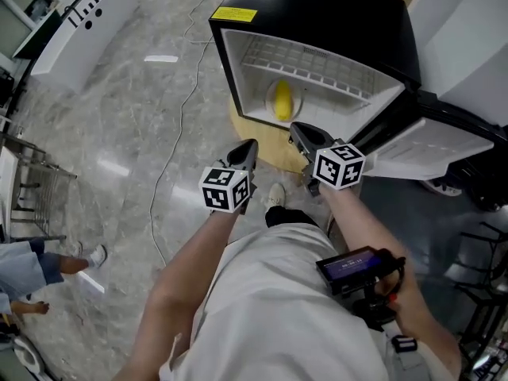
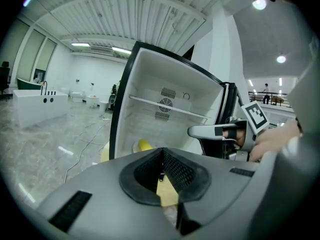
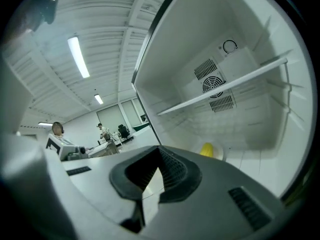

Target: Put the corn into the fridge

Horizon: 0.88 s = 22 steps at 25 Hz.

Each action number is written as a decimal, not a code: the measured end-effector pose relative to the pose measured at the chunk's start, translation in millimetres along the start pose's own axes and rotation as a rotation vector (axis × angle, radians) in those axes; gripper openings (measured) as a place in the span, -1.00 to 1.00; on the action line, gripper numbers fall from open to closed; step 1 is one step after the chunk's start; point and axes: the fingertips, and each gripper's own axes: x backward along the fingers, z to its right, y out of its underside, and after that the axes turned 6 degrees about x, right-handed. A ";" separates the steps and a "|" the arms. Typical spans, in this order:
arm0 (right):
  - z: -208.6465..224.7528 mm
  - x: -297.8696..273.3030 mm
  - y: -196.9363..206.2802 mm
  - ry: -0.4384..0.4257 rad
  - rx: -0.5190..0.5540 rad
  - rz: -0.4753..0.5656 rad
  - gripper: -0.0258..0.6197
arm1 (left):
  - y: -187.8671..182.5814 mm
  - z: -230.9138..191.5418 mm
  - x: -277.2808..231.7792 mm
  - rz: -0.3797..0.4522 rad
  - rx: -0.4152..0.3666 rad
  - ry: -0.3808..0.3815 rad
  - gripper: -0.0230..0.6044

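Head view: the fridge (image 1: 317, 14) stands open. The corn (image 1: 281, 100) lies on its floor under the wire shelf (image 1: 309, 62); whether a dish sits beneath it is hard to tell. The left gripper (image 1: 248, 145) and right gripper (image 1: 296, 128) are held before the opening.

Left gripper view: the jaws are pressed together, empty. The gripper's body hides the corn's lower part.

Right gripper view: the jaws are likewise closed on nothing, and only the corn's top shows.
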 end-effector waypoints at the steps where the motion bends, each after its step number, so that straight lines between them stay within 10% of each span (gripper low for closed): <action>1: -3.6 4.4 -0.4 -0.011 0.002 0.008 -0.90 | 1.6 4.2 5.2 0.003 -0.003 0.011 -0.90; 22: -41.5 74.8 18.6 -0.064 0.079 -0.006 -0.90 | 25.7 40.8 61.4 0.045 -0.024 0.068 -0.90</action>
